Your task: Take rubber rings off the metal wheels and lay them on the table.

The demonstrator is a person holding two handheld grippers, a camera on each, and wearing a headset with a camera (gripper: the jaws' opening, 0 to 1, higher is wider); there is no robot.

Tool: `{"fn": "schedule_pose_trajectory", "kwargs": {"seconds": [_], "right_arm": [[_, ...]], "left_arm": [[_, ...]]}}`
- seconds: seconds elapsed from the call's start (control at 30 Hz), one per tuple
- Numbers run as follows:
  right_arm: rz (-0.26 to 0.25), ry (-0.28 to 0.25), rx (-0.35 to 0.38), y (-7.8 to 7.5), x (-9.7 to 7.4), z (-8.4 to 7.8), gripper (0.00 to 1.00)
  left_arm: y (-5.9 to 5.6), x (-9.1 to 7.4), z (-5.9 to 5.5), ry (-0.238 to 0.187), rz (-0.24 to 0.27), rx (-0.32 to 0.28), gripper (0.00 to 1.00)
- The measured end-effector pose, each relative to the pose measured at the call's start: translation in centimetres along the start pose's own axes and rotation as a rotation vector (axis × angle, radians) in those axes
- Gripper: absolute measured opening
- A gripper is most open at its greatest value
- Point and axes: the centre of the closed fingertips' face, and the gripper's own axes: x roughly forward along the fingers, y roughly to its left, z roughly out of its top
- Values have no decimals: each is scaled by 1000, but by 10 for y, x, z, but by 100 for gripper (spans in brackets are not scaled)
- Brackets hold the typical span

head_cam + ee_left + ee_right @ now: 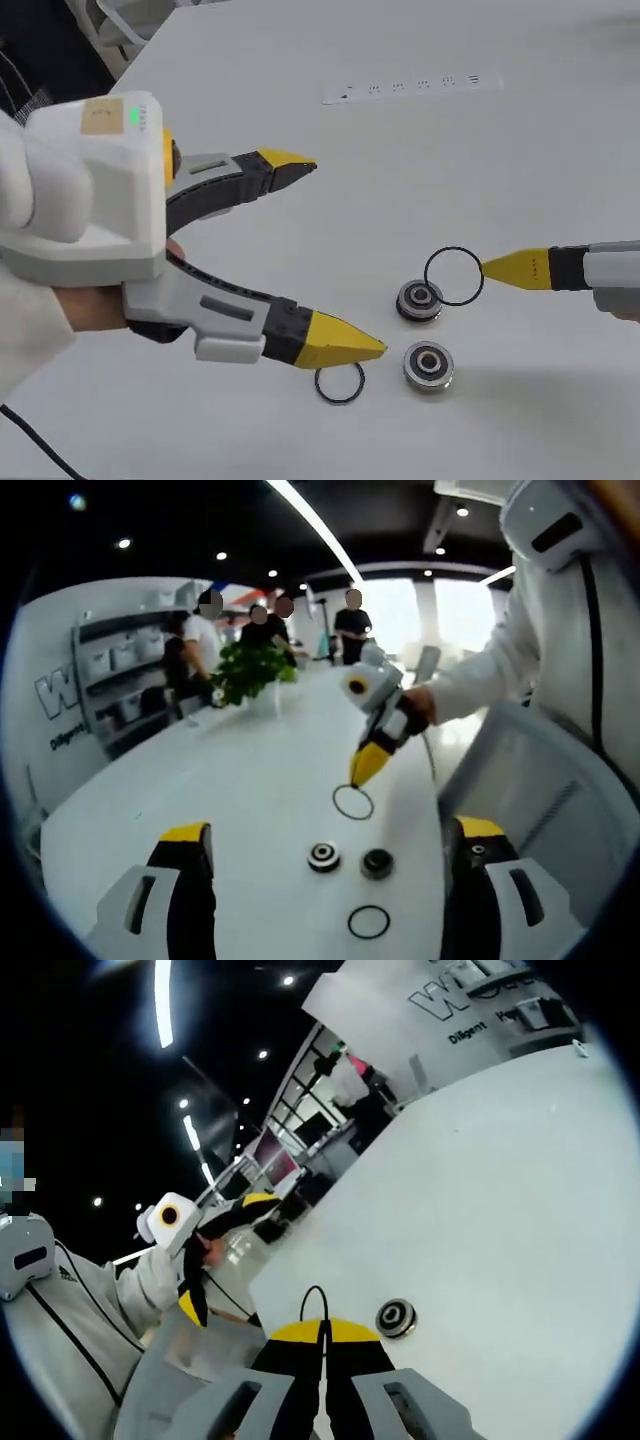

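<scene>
Two metal wheels [419, 300] [428, 365] lie flat on the white table [480, 170], side by side. My right gripper [490, 268] comes in from the right, shut on a thin black rubber ring [453, 276] that it holds just beyond the farther wheel. A second black ring [340, 383] lies flat on the table, left of the nearer wheel. My left gripper [320, 250] stands wide open on the left, above the table, nothing between its fingers. The left gripper view shows both wheels [323, 857] [376, 864], the loose ring [369, 921] and the held ring [352, 802].
A white power strip [410, 88] lies flat at the far side of the table. A potted plant [250, 670] stands at the table's far end, with several people behind it. Shelving lines the wall.
</scene>
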Motion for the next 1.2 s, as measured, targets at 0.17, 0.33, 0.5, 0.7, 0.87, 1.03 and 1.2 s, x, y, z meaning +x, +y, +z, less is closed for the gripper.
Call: {"fn": "schedule_pose_trajectory", "kwargs": {"seconds": [0.17,0.33,0.5,0.7,0.87,1.03,1.2], "right_arm": [[-2,1,-10,10,3,0,0],[3,38,-33,20,10,-4,0],[12,74,-54,31,17,-6,0],[12,104,-77,39,24,-5,0],[11,132,-93,44,31,-5,0],[18,155,-110,50,40,-6,0],[25,176,-114,50,50,-7,0]], "left_arm": [[-1,-24,-7,5,40,-11,100],[-1,-44,-14,5,71,-26,100],[-1,-64,-24,8,99,-53,100],[0,-84,-45,7,152,-92,100],[-3,-92,-59,-5,170,-131,100],[-5,-96,-73,-7,179,-158,100],[-1,-100,-82,-5,188,-171,100]]}}
